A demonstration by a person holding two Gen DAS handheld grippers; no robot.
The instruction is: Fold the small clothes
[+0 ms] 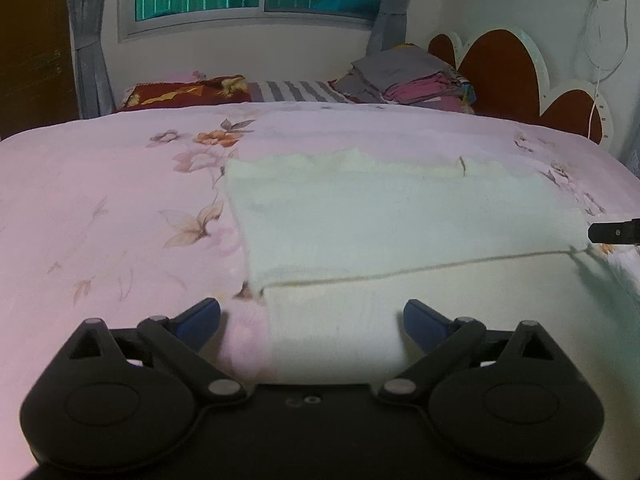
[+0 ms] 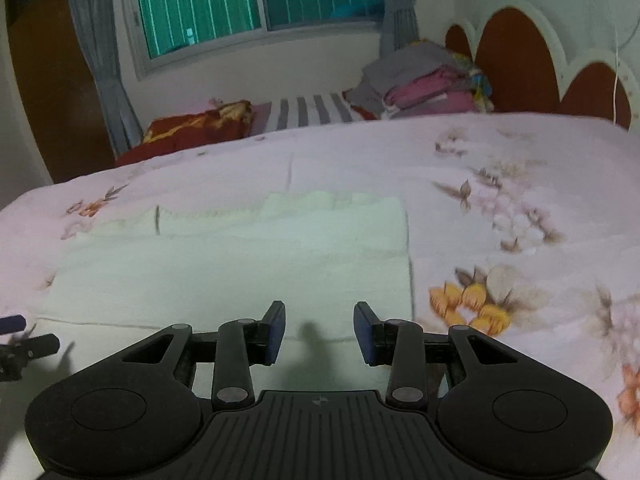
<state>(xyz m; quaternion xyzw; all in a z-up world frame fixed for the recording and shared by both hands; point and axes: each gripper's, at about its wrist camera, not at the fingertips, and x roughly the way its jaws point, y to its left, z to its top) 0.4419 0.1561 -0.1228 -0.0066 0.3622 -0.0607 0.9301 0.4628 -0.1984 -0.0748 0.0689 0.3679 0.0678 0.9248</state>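
A pale green cloth point(image 1: 400, 220) lies flat on the bed, folded over itself with a seam edge across its near part; it also shows in the right wrist view point(image 2: 240, 264). My left gripper point(image 1: 312, 320) is open and empty, just above the cloth's near left corner. My right gripper point(image 2: 320, 332) is open and empty over the cloth's near right part. The right gripper's tip point(image 1: 614, 232) shows at the right edge of the left wrist view. The left gripper's tip point(image 2: 24, 344) shows at the left edge of the right wrist view.
The bed has a pink floral cover point(image 1: 100, 208). A pile of folded clothes point(image 1: 408, 80) sits at the far side by the red headboard point(image 1: 504, 72). A dark red patterned pillow point(image 1: 184, 92) lies at the far left. A window with curtains is behind.
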